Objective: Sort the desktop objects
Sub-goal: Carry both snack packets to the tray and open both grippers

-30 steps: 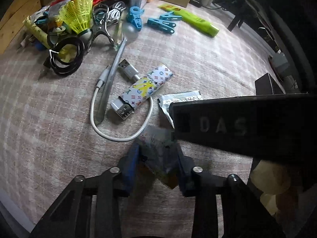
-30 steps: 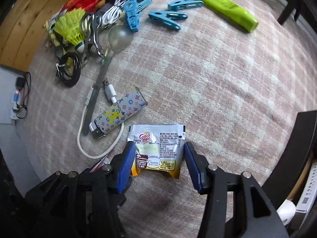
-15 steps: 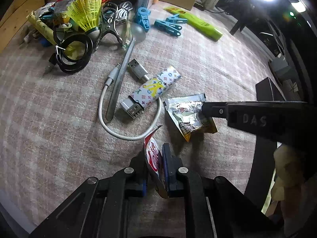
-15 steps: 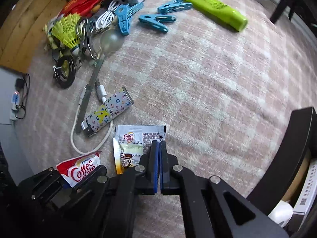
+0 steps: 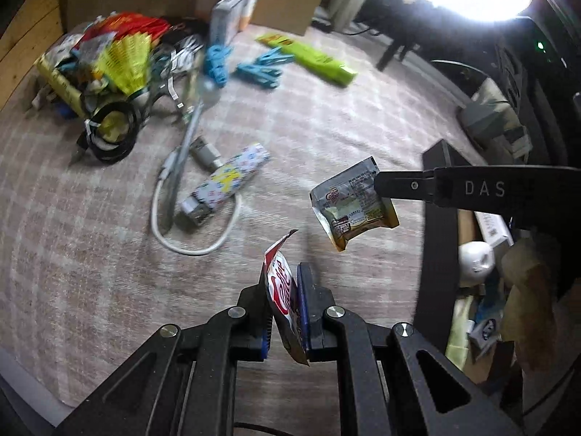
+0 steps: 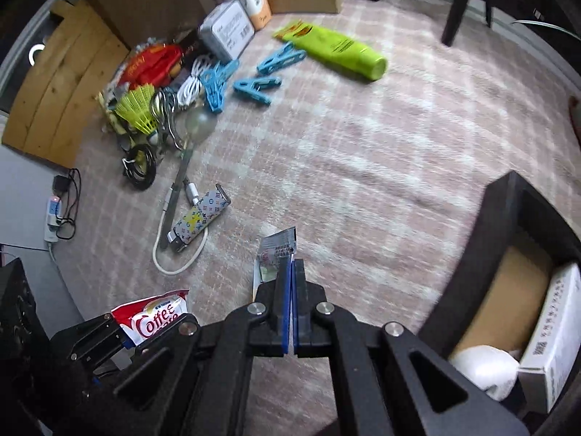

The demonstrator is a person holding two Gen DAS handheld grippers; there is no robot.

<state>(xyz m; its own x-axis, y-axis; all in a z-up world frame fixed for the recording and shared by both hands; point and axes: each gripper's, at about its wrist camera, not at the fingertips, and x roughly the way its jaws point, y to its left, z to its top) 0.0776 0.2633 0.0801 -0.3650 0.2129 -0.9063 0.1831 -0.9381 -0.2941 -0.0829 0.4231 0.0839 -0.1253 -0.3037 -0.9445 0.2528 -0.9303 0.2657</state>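
Left wrist view: the left tool (image 5: 285, 312) is clamped on a red-and-white coffee sachet (image 5: 283, 287), which stands on edge between the pads and projects above them. To the right, the right tool (image 5: 385, 186) pinches one corner of a silver creamer sachet (image 5: 350, 201), which hangs clear of the pink checked worktop (image 5: 90, 254). A patterned power bank (image 5: 227, 181) with a white cable (image 5: 196, 247) lies just beyond, to the left. A black bin wall (image 5: 430, 218) rises at the right edge. Right wrist view: the right tool (image 6: 291, 290) is closed on the silver creamer sachet (image 6: 277, 250), which sticks out past the tips. The left tool (image 6: 120, 330), at lower left, carries the coffee sachet (image 6: 156, 318). Bare worktop (image 6: 381, 152) extends ahead and right; blue clips (image 6: 254, 85), a green tube (image 6: 337, 49) and a clutter pile (image 6: 145, 101) occupy the far left side.
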